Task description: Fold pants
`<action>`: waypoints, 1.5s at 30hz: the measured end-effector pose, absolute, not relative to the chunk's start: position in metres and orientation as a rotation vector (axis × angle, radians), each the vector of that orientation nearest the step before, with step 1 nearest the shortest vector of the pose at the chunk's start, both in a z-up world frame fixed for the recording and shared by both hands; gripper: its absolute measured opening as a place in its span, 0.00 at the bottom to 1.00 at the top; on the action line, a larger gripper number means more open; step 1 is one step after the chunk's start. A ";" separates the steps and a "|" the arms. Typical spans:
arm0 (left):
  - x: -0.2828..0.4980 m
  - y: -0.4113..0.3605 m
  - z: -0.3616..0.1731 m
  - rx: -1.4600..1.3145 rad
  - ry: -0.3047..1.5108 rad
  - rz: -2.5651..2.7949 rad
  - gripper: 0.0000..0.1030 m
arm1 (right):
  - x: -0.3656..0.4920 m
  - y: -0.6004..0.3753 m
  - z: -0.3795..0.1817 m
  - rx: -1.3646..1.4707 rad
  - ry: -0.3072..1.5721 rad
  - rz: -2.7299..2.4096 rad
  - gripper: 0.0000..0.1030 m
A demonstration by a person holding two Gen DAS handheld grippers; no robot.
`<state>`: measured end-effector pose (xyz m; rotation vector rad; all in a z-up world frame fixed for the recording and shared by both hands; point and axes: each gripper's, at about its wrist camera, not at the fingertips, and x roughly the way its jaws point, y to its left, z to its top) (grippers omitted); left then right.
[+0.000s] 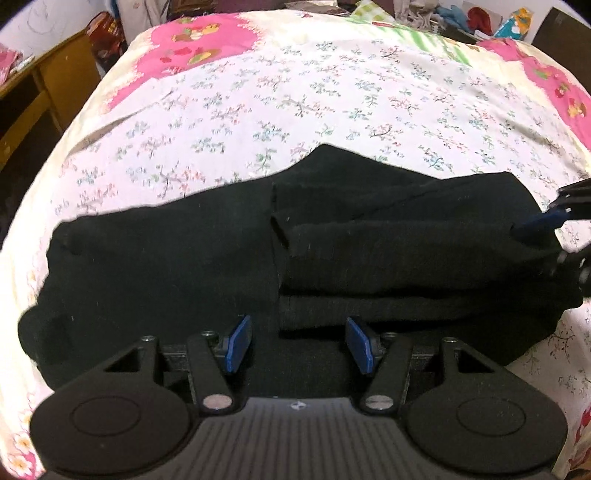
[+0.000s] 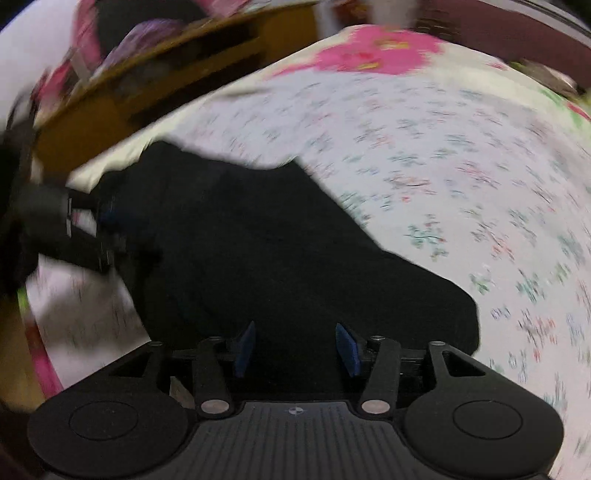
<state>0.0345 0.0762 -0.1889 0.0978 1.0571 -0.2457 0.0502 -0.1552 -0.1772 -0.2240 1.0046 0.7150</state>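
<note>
Black pants [image 1: 166,266] lie across the floral bedsheet [image 1: 295,92], with the right half folded into stacked layers [image 1: 406,251]. My left gripper [image 1: 298,326] hovers over the near edge of the pants, its blue pads apart and nothing pinched between them. At the right end of the pants the right gripper [image 1: 554,218] shows a blue fingertip [image 1: 537,224] at the fabric's edge. The right wrist view is blurred: the right gripper [image 2: 295,332] stands open over the pants [image 2: 277,240], and the left gripper [image 2: 88,229] is at the far left.
A wooden cabinet [image 1: 44,85] stands to the left of the bed. Piled clothes and bags [image 1: 461,18] sit beyond the far edge. The pink patches of the sheet [image 1: 192,40] lie toward the bed's far corners.
</note>
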 end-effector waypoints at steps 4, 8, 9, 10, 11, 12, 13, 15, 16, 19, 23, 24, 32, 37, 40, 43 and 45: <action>0.042 0.069 -0.183 0.111 1.022 -0.254 0.65 | 0.035 -0.146 -0.183 -0.292 1.016 0.818 0.15; 0.059 0.063 -0.185 0.116 0.995 -0.255 0.65 | 0.043 -0.138 -0.206 -0.340 1.090 0.739 0.00; 0.058 0.064 -0.183 0.112 0.992 -0.256 0.65 | 0.045 -0.137 -0.205 -0.336 1.094 0.739 0.00; 0.056 0.065 -0.182 0.111 0.994 -0.258 0.65 | 0.045 -0.136 -0.203 -0.339 1.089 0.742 0.00; 0.055 0.066 -0.182 0.113 1.000 -0.259 0.65 | 0.043 -0.137 -0.199 -0.335 1.088 0.748 0.00; 0.052 0.067 -0.183 0.115 1.005 -0.261 0.65 | 0.040 -0.139 -0.192 -0.314 1.089 0.758 0.00; 0.049 0.069 -0.184 0.115 1.010 -0.261 0.65 | 0.036 -0.141 -0.183 -0.294 1.086 0.771 0.00; 0.045 0.072 -0.183 0.105 1.020 -0.258 0.65 | 0.021 -0.143 -0.164 -0.297 1.047 0.808 0.00; 0.044 0.073 -0.184 0.095 1.022 -0.257 0.65 | 0.014 -0.142 -0.158 -0.310 1.035 0.825 0.00; 0.040 0.073 -0.180 0.072 1.018 -0.264 0.65 | 0.009 -0.142 -0.159 -0.285 1.086 0.855 0.00; 0.037 0.073 -0.183 0.066 1.027 -0.288 0.65 | 0.021 -0.140 -0.188 -0.345 1.233 0.785 0.08; 0.036 0.074 -0.183 0.059 1.025 -0.288 0.65 | 0.023 -0.139 -0.189 -0.338 1.245 0.784 0.08; 0.030 0.083 -0.164 -0.003 0.974 -0.299 0.65 | 0.057 -0.134 -0.127 -0.150 1.117 0.916 0.16; 0.036 0.081 -0.172 -0.044 0.978 -0.326 0.65 | 0.096 -0.120 -0.107 -0.210 0.980 0.901 0.18; 0.038 0.077 -0.185 -0.041 1.005 -0.337 0.65 | 0.100 -0.088 -0.124 -0.429 0.872 0.963 0.17; 0.035 0.075 -0.187 -0.030 0.992 -0.342 0.65 | 0.112 -0.057 -0.160 -0.467 0.953 1.074 0.13; 0.033 0.077 -0.188 -0.044 0.992 -0.347 0.65 | 0.111 -0.039 -0.179 -0.551 0.949 1.151 0.11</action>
